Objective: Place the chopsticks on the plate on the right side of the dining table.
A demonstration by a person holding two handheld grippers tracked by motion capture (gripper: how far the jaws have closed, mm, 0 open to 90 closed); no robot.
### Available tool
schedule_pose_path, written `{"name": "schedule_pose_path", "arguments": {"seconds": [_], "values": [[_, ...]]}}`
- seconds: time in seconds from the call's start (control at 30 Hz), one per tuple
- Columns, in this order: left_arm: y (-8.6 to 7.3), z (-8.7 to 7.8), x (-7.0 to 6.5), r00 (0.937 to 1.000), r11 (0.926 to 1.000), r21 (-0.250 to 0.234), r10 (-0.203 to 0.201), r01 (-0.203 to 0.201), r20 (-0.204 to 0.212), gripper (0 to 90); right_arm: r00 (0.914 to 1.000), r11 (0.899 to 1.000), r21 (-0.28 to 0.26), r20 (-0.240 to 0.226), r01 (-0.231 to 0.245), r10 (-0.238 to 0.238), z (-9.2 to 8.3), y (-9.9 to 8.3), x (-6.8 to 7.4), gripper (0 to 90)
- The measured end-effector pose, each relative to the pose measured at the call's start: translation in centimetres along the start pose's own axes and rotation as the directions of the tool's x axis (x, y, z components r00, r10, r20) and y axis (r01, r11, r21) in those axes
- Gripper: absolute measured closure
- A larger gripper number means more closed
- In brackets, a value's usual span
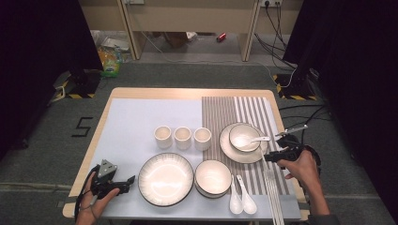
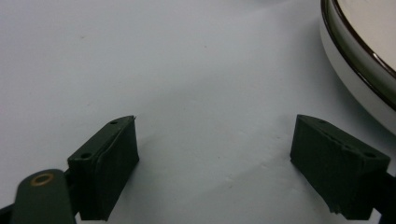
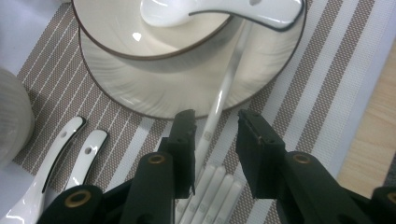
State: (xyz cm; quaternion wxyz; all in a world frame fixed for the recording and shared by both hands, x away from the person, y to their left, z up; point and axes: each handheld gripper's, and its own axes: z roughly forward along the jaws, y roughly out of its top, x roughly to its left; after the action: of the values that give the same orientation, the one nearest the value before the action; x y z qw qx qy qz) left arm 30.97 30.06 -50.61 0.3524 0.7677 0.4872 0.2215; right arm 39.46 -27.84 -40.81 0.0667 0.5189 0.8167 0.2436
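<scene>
Black pads of the right tool [image 3: 215, 140] stand slightly parted, straddling one white chopstick [image 3: 224, 91] without pinching it; its long axis runs toward twelve o'clock, tip resting on the plate [image 3: 140, 93] under the bowl [image 3: 112, 28]. At eight o'clock on the worktop [image 1: 126, 122], the left tool [image 2: 215, 154] rests spread and empty, well apart.

Black claw [image 3: 215, 149] jaws carry brass-ringed screw holes.

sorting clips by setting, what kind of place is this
Probably a lab or studio set up for recording, not a home: a lone table laid with dishes stands on grey carpet, black curtains hang at both sides, and loose cables trail across the floor.
</scene>
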Motion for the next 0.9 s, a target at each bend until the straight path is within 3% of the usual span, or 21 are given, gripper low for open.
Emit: {"name": "schedule_pose_path", "arguments": {"seconds": [0.6,0.9], "values": [[0.0,0.0,0.0,1.0,1.0,0.0,0.0,0.0,0.0,14.0,1.0,1.0,-0.001,0.003,0.009,-0.009,-0.9,-3.1,-0.6,66.5],[0.0,0.0,0.0,1.0,1.0,-0.001,0.0,0.0,0.0,14.0,0.9995,0.999,-0.009,-0.007,-0.032,0.032,-0.7,-4.8,-1.2,64.8]]}}
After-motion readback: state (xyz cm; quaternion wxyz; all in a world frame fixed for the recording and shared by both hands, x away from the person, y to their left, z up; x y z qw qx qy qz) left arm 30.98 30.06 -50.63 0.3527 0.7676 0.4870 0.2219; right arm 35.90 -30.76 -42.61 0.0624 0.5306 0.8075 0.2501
